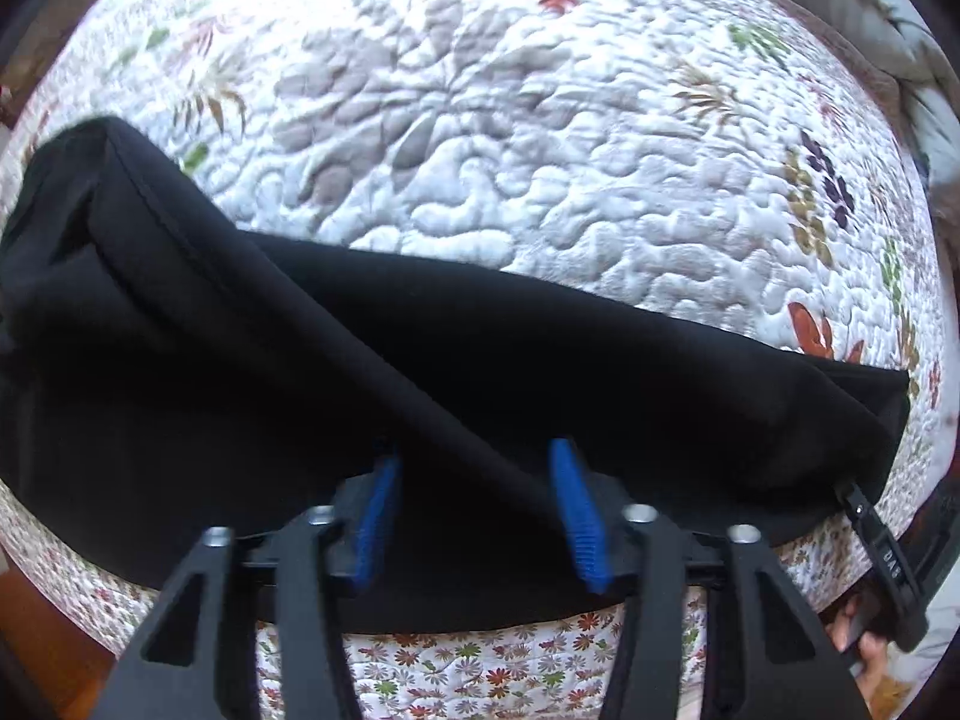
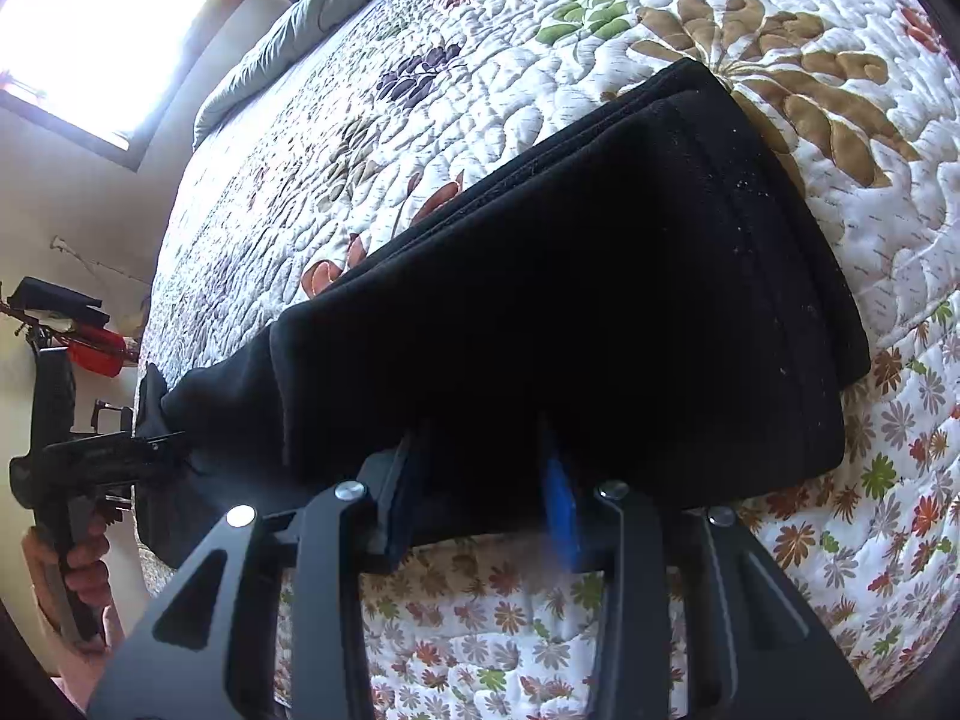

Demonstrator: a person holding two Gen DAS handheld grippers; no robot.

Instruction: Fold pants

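My left tool (image 1: 480, 516) stands with its blue pads (image 1: 579, 516) set apart, black cloth lying in the gap between them; I cannot tell from the left wrist view whether the pads press the fabric or only straddle it. My right tool (image 2: 492, 492) shows the same arrangement: the pads sit apart at the near hem and the cloth drapes over and between them, so a firm grip cannot be confirmed there either. Both tools address the near long edge of the pants (image 2: 570, 300), which I judge is the correct station for lifting that edge and carrying it across in a further fold. The pants lie on the quilted bed cover (image 1: 480, 150), along the near side of the bed, already doubled into a long band with stacked layers visible at the right-hand end. In the right wrist view, my left tool appears at the far end of the band, held by my hand (image 2: 84, 570), which keeps the band supported at two stations so it stays straight. A grey blanket (image 2: 288, 30) lies bunched at the far side of the bed, well apart from the work.
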